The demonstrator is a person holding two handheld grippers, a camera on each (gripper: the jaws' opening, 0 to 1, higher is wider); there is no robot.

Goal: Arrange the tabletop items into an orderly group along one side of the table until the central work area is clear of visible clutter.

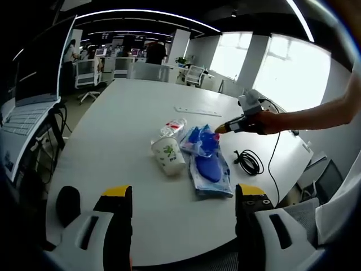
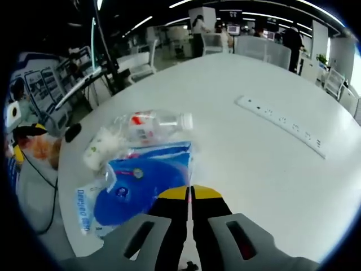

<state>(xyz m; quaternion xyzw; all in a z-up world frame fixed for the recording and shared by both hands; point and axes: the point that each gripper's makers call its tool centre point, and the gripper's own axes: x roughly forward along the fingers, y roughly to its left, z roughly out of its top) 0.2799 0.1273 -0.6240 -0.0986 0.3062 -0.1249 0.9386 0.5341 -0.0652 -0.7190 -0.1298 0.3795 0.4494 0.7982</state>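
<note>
- In the left gripper view our left gripper stands with jaws wide apart, holding nothing, low over the white table.
- Our right gripper has its yellow-tipped jaws pressed together, right at the edge of the blue packet; we cannot tell whether they pinch it.
- Beyond and left of those tips the clear bottle lies on its side, cap toward the power strip.
- The paper cup lies toppled beside the bottle.

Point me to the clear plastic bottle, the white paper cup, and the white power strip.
clear plastic bottle (image 2: pixel 151 125), right gripper view, on its labelled body.
white paper cup (image 1: pixel 169 154), left gripper view, on its printed side wall.
white power strip (image 2: pixel 281 123), right gripper view, on its top face.
</note>
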